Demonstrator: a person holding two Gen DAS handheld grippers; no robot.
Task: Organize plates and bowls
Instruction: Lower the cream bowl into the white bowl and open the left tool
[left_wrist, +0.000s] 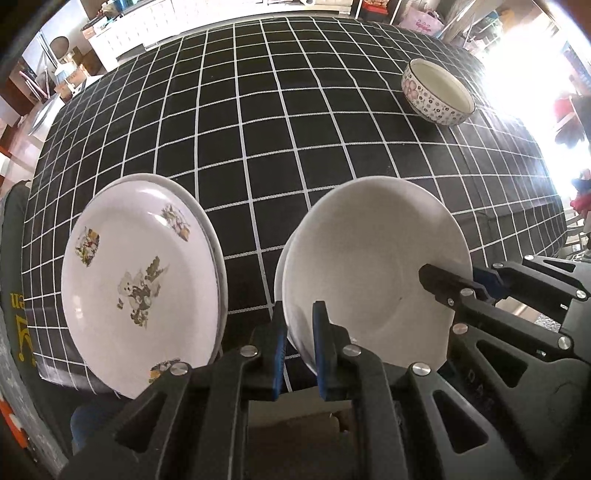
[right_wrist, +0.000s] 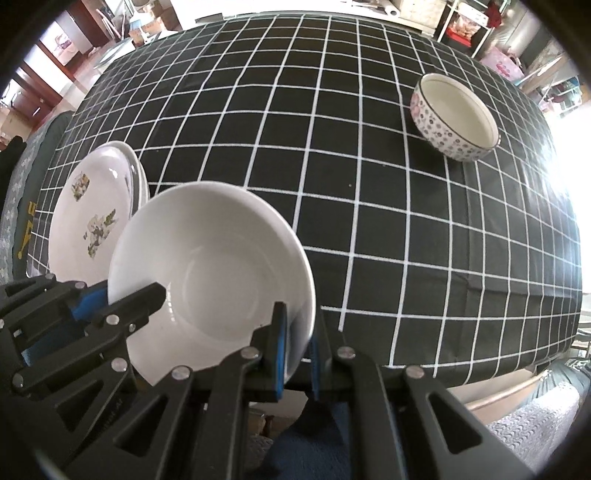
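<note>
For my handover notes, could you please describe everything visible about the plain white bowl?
The plain white bowl looks like glazed ceramic, unpatterned, wide and fairly shallow, and empty. It is tilted, its inside facing the cameras. The left tool and right tool each clamp its rim on opposite sides. It sits above the checked tablecloth, beside the flowered plates.
</note>
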